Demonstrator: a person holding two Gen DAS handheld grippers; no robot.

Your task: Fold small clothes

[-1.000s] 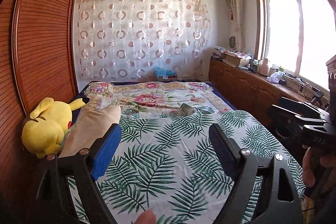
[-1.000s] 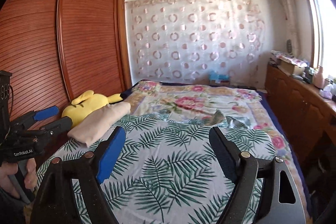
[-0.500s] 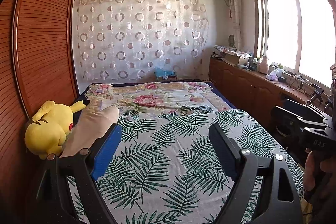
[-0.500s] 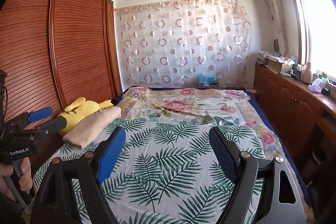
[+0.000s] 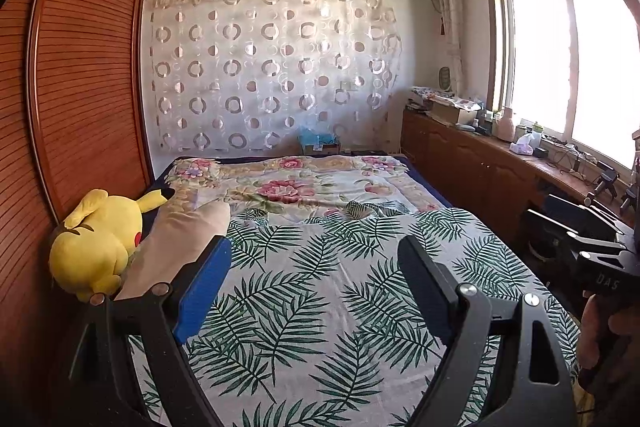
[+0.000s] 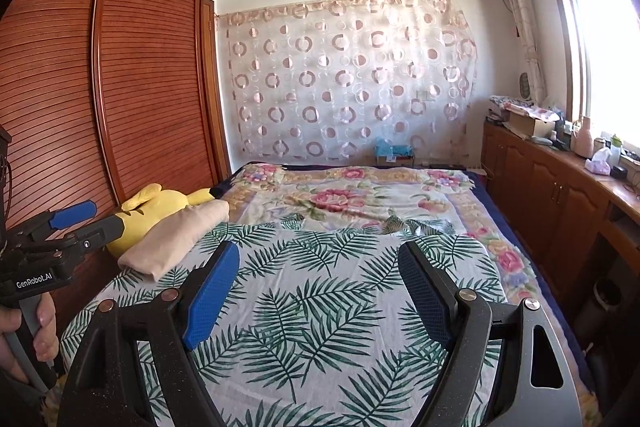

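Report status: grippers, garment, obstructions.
Left gripper open, empty. Right gripper open, empty. Folded beige garment by yellow plush, untouched. Leaf-print sheet unobstructed.

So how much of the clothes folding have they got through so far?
One beige garment already lies folded beside the yellow plush toy at the bed's edge. Nothing is in hand: the left gripper and right gripper are both open and empty above the leaf-print sheet. No unfolded clothes are in view.

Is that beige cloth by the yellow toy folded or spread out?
Folded. The beige cloth lies as a thick, neat bundle with a rounded doubled edge, beside the yellow toy on the bed.
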